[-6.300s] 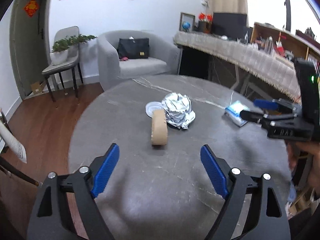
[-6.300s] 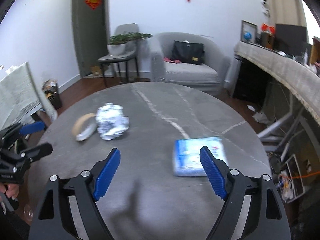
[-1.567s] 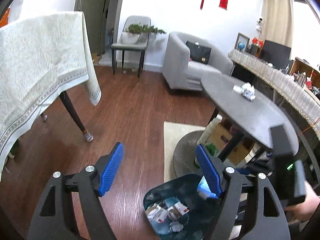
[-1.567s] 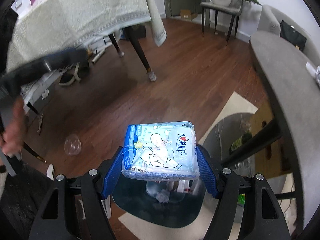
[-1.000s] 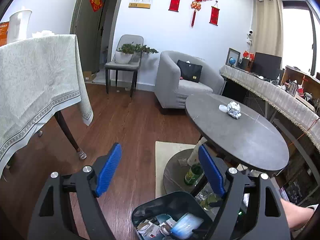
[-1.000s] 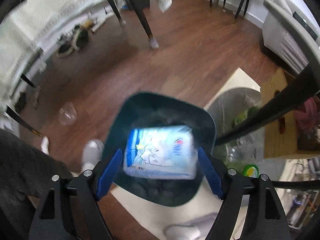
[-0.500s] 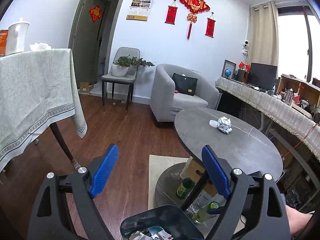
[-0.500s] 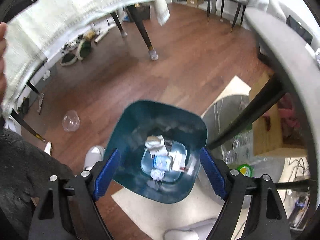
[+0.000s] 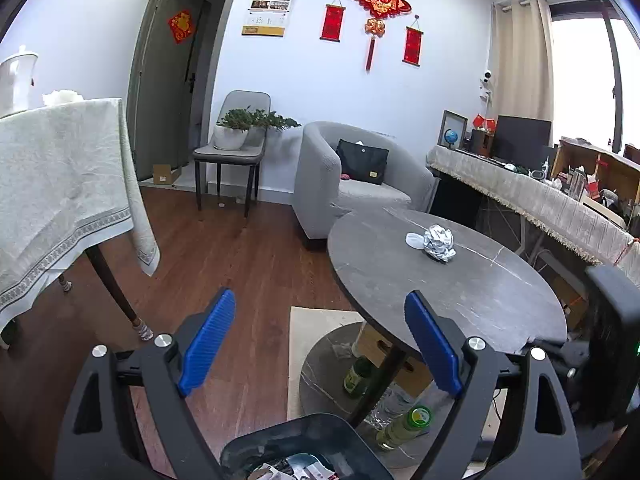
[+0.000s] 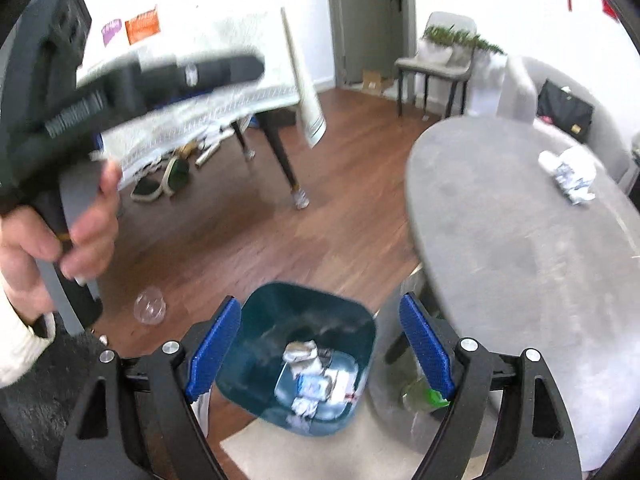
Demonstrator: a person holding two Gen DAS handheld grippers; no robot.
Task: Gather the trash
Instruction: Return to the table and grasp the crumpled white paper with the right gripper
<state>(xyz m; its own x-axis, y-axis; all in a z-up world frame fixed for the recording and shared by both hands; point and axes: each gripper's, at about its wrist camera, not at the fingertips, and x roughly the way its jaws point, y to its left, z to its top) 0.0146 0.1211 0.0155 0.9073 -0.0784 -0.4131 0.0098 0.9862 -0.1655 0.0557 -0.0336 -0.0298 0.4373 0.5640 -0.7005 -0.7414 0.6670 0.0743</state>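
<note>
Since the earlier frame your right gripper (image 10: 320,354) has dropped the tissue pack into the bin (image 10: 298,312); its jaws stand wide and empty, as do those of your left gripper (image 9: 320,350). Remaining trash, a foil ball (image 9: 439,243), sits on the round table (image 9: 480,300). Judged light and crushable; take it across its middle, gently.

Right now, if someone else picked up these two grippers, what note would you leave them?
Left gripper: open, empty.
Right gripper: open, empty, above the teal bin.
Bin on the floor beside the round table already holds wrappers and packets.
Left to collect: the crumpled foil ball and the small white lid touching it on the table.
</note>
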